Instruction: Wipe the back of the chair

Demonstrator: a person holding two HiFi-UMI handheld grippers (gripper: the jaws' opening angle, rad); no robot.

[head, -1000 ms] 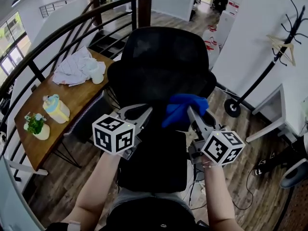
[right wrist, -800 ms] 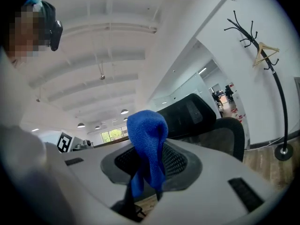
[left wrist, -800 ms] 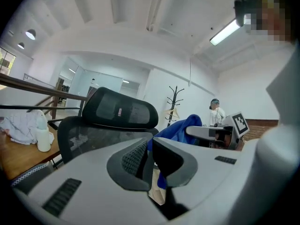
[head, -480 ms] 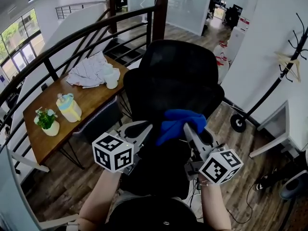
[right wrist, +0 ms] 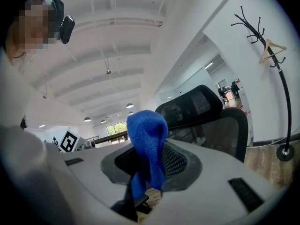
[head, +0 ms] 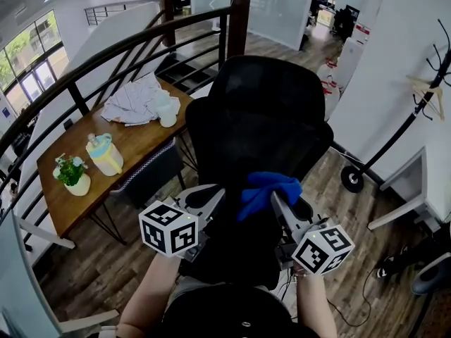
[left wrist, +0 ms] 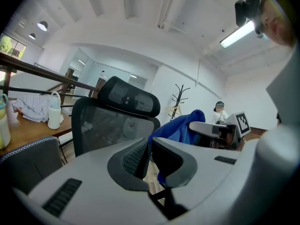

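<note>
On your left, the wooden bench (head: 134, 145) carries a potted plant (head: 72, 178), a pale jug (head: 104, 155), a white cup (head: 167, 115) and a crumpled white cloth (head: 132, 101).

Your left claw (head: 211, 192) points up and away from you at the chair. Its grey jaws are closed together with nothing between them, and your bare forearm (head: 151, 287) rises from the bottom edge behind the marker cube.

The chair (head: 261, 118) stands upright directly ahead, back towards you. Its long axis is vertical, with a curved headrest on top. The back is black mesh in a rounded black frame.

Your right claw (head: 273, 196) also points up and forward. Its jaws are clamped on a blue cloth (head: 266, 187), a soft woven rag bunched into a hump above the jaw tips. In the head view the rag lies over the lower middle of the chair back. I cannot tell whether it touches the mesh.

A black coat stand (head: 423, 90) stands by the white wall on the far right.
</note>
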